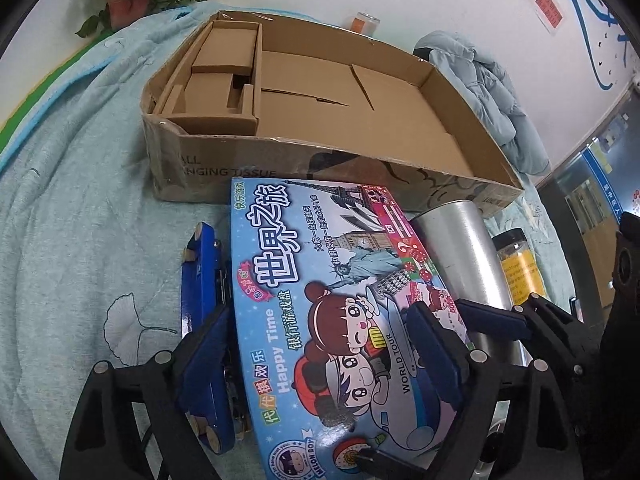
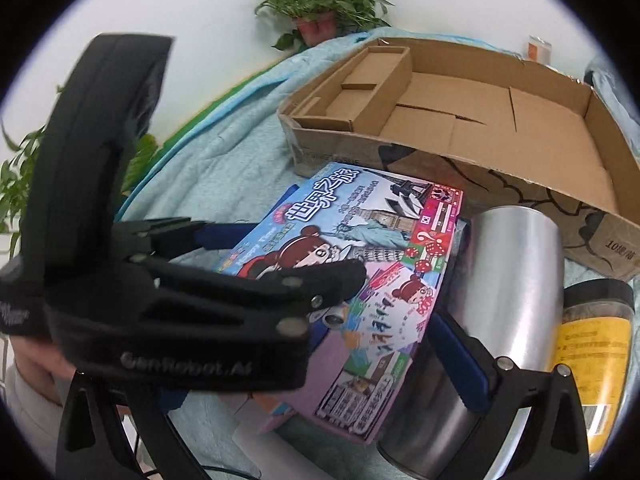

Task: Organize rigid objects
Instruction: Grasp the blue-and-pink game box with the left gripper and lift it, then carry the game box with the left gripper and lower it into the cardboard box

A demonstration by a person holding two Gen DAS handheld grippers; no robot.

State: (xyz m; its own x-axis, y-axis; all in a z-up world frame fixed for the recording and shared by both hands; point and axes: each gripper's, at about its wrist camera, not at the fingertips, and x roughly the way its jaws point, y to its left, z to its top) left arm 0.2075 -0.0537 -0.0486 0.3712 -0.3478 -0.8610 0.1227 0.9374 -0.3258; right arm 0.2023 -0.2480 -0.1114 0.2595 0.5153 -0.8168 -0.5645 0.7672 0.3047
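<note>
- Surface: a light blue quilt (image 1: pixel 80 208) covers the work area.
- Carton (image 1: pixel 304 176): shallow, open-topped, at the far side of the quilt. A smaller cardboard insert (image 1: pixel 224 76) sits in its left end; the rest of its floor is bare.
- Game box (image 1: pixel 320 320): flat and colourful, lying tilted in front of the carton, its near part resting over a blue toy car (image 1: pixel 202 280) on its left.
- Steel cylinder (image 1: pixel 460 252): lying on its side, just beside the game box on the right.
- Jar (image 1: pixel 516 264): black lid, yellow label, right of the cylinder.
- Left gripper (image 1: pixel 320 356): jaws wide, straddling the near end of the game box. Its blue pads (image 1: pixel 208 352) stand at the box's two long edges; whether they press on it cannot be told.
- Right gripper (image 2: pixel 460 356): only one finger is clearly seen, against the cylinder's left side, between cylinder and box. The left gripper's body blocks the other finger, so its jaw state cannot be told.
- Background: potted plants (image 2: pixel 320 0) along the white wall; a pale blue jacket (image 1: pixel 492 92) right of the carton.
</note>
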